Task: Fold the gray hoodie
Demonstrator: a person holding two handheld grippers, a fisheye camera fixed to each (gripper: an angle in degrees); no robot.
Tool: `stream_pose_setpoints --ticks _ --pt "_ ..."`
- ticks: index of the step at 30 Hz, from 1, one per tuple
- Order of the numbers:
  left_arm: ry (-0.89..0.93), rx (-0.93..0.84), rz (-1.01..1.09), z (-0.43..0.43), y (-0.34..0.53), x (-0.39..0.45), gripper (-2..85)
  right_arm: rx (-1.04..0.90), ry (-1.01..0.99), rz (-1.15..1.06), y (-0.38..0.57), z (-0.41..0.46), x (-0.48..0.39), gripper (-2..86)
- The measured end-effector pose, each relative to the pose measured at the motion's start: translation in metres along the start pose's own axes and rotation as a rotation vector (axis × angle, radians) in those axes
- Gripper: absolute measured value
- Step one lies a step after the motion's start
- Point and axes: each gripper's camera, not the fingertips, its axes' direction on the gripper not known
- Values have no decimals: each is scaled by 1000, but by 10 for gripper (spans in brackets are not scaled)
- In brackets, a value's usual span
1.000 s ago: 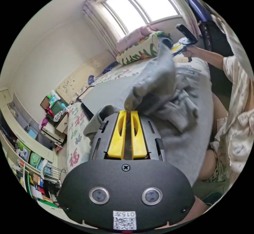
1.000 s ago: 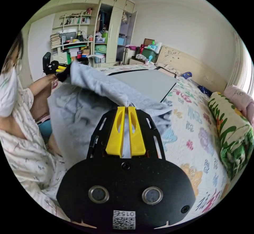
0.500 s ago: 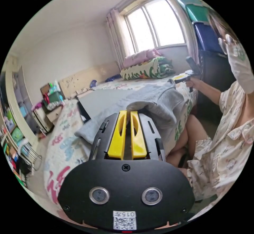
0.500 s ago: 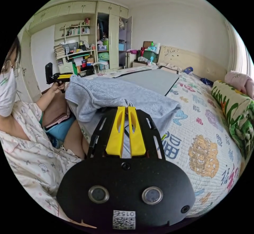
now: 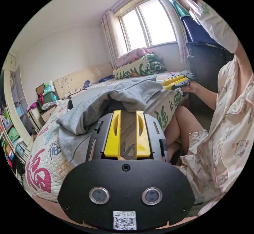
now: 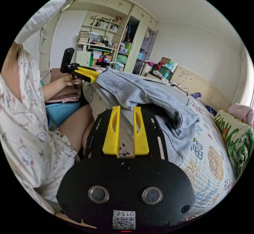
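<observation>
Both tongs, left (image 5: pixel 127 112) and right (image 6: pixel 126 108), gape apart, empty, at the rumpled gray fleece hoodie (image 5: pixel 119 97) on the quilted bed (image 6: pixel 211 162); flatten wrinkles before folding further.

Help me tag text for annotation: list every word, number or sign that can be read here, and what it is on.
"福": large red character on the quilted bedspread, left gripper view.
"福": blue character on the same bedspread, right gripper view.
Other bedspread characters: warped, or partly covered by the gray hoodie; unreadable.
Book spines on the shelves: too small.
</observation>
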Motion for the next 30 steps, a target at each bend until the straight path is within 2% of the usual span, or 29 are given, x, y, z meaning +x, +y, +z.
stream_pose_setpoints --ticks 7,9,13,15,18,20,25,27,30 --pt "-138 33 75 1 -28 36 55 77 87 54 -7 1 5 54" --pt "-168 68 25 -8 -41 32 31 103 87 68 -7 -10 11 42" --pt "-109 154 4 -46 -78 25 3 152 -14 149 -13 -51 36 34" --pt "-102 185 -15 -63 -90 19 -1 140 -31 213 -15 -61 50 34" --pt "-98 144 -97 -62 -100 -6 -1 -5 -70 233 -13 -38 70 38" --pt "-110 91 -256 -58 -109 -47 2 -5 -128 268 -10 -34 94 51" --pt "-98 182 -634 -99 -145 -176 45 95 -301 311 -22 -82 189 50" --pt "-68 187 -674 -97 -168 -230 69 144 -292 377 -28 -92 240 57" --pt "-98 79 -786 -63 -209 -323 95 187 -184 578 -32 -84 342 89"
